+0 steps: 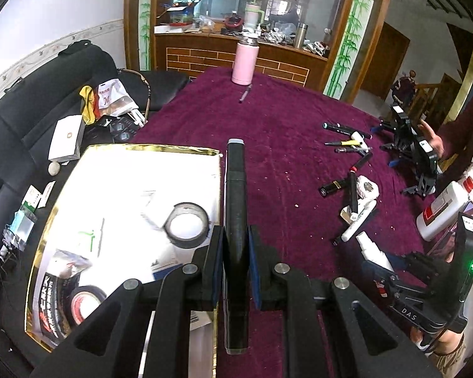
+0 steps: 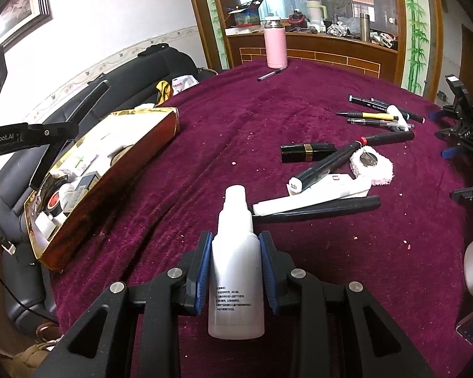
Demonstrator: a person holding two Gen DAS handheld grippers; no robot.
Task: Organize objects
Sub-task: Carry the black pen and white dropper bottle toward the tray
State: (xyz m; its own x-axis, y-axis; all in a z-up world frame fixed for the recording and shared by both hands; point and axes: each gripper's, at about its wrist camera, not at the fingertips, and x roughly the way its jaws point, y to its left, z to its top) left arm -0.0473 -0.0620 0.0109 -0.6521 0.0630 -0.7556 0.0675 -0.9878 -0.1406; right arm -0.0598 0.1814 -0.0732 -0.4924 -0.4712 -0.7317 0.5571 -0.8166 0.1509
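Observation:
My left gripper (image 1: pixel 235 252) is shut on a long black marker (image 1: pixel 235 195) with a grey cap, held above the right edge of the gold-rimmed box (image 1: pixel 173 151). Tape rolls (image 1: pixel 187 225) and small packets lie inside that box. My right gripper (image 2: pixel 236 266) is shut on a white spray bottle (image 2: pixel 236 271), held over the purple tablecloth (image 2: pixel 205 119). From the right wrist view the gold box (image 2: pixel 116 170) sits to the left. A pile of pens (image 2: pixel 378 116), a black lipstick (image 2: pixel 309 151), a white tube (image 2: pixel 299 203) and a pink puff (image 2: pixel 372 165) lies to the right.
A pink flask (image 1: pixel 244 61) and a loose pen (image 1: pixel 245 94) stand at the table's far end. A black sofa (image 1: pixel 31 119) with clutter runs along the left. A white bottle with a red label (image 1: pixel 441 211) lies at the right edge. Another pair of black grippers (image 1: pixel 413 148) and a person's hand are at the far right.

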